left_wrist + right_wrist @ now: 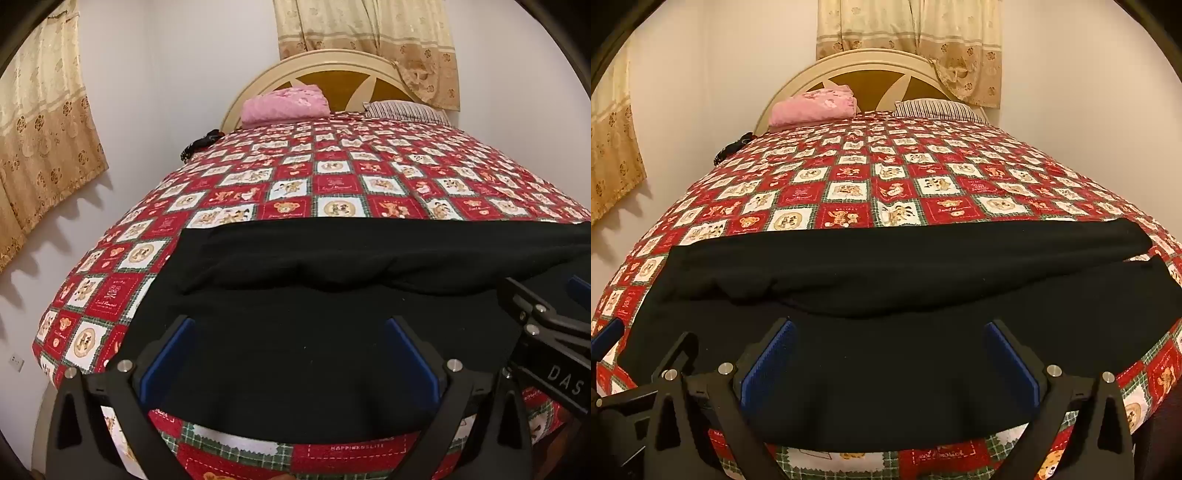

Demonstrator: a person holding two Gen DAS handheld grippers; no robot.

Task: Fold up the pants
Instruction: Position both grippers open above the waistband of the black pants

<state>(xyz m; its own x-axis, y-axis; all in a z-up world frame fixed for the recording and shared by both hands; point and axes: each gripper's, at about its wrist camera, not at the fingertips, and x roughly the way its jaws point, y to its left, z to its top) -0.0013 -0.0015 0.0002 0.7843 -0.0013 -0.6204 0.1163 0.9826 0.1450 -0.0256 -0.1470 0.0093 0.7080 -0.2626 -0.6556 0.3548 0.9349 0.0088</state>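
Observation:
Black pants (332, 332) lie flat across the near end of the bed, with a folded-over layer along their far side (369, 251). My left gripper (290, 321) is open and empty, hovering just above the near part of the pants. My right gripper (888, 325) is also open and empty above the pants (886, 369). The right gripper's arm shows at the right edge of the left wrist view (546, 325). The left gripper's finger shows at the left edge of the right wrist view (607, 336).
The bed has a red and white checkered bear-print cover (332, 177). A folded pink blanket (284, 103) and a striped pillow (406, 110) lie by the round headboard (332, 74). Curtains (40, 129) hang on the walls. A dark object (199, 144) sits at the bed's far left edge.

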